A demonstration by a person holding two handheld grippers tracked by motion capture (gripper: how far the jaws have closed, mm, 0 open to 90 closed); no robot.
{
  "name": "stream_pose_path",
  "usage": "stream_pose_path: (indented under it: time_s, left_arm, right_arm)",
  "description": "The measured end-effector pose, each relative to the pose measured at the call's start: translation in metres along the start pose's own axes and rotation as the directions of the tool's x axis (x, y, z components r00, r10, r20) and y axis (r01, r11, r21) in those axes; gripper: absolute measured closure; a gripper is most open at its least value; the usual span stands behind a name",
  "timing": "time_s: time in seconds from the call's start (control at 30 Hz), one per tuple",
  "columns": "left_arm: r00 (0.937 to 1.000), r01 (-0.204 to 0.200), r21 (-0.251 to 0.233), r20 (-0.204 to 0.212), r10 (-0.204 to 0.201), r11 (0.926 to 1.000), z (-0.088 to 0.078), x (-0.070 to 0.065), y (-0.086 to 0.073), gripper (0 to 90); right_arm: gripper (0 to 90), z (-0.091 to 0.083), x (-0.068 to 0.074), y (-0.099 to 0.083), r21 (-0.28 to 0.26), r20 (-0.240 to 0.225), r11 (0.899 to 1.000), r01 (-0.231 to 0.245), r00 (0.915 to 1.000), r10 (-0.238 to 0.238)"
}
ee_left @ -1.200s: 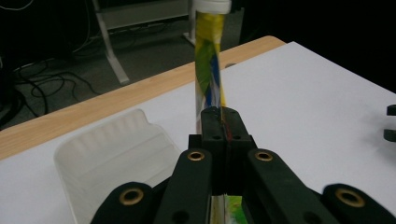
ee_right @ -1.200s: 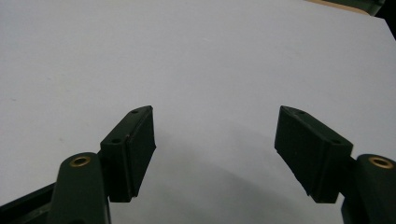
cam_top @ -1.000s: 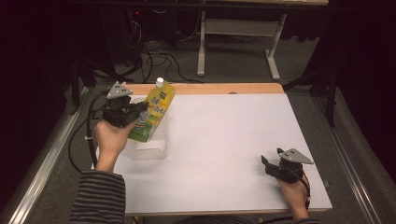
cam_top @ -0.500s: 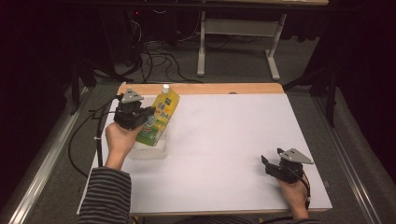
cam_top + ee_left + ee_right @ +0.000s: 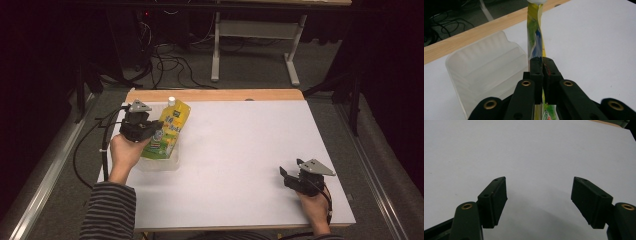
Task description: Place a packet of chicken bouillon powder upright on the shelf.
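one flat yellow-green plastic drink pouch with a white screw cap, one clear ribbed plastic tub, and two black two-jaw tongs sit on or over the white counter, which has a pale wood strip along its far edge. the pouch carries a small dark square label near the top and blue lettering below it, too small and blurred to read.

the left tongs are closed tight on the lower part of the pouch; in the left gripper view the left tongs pinch the thin pouch edge-on, with no gap left between the jaws beyond the film itself. the pouch stands raised and tilted, cap pointing away toward the wood strip, its lower end over the tub at the counter's near-left. the tub is translucent, with rounded corners and fine horizontal ridges on its walls.

the right tongs rest at the near-right of the counter, well apart from the pouch. in the right gripper view the right tongs are spread wide with nothing between them, just bare white surface.

a striped sleeve covers the left forearm.
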State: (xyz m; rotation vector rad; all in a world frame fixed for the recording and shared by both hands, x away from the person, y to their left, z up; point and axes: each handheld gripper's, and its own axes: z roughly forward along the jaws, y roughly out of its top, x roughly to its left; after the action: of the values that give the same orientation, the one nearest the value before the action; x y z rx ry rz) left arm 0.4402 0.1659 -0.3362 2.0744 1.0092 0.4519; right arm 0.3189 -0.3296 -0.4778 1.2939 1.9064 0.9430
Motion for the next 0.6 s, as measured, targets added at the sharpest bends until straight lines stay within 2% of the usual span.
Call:
stream_pose_path:
  time_s: [0.13,0.2,0.33,0.47,0.6]
  left_arm:
    - [0.9999,-0.010,0.059,-0.010,0.011,0.9982,0.010,-0.003,0.003,83.3]
    - [0.9999,-0.008,0.086,-0.009,0.009,0.9963,0.014,-0.003,0.005,82.5]
    - [0.9999,-0.002,0.156,-0.012,0.004,0.9877,0.025,-0.003,0.009,81.7]
    - [0.9996,0.028,0.216,-0.010,-0.026,0.9760,0.034,-0.001,0.009,80.3]
    - [0.9989,0.046,0.221,-0.007,-0.046,0.9743,0.035,0.000,0.010,81.8]
  right_arm:
    - [29.6,0.000,0.001,0.000,0.004,-0.002,1.000,-0.005,1.0000,0.005]
    - [29.6,0.001,0.002,0.000,0.007,-0.002,1.000,0.007,1.0000,-0.007]
    - [29.6,0.001,0.002,0.000,0.012,-0.001,1.000,0.013,0.9999,-0.013]
    - [29.8,0.000,0.002,0.000,0.003,0.003,1.000,0.011,0.9999,-0.011]
    - [29.9,0.000,0.002,0.000,0.001,0.005,1.000,0.007,1.0000,-0.007]
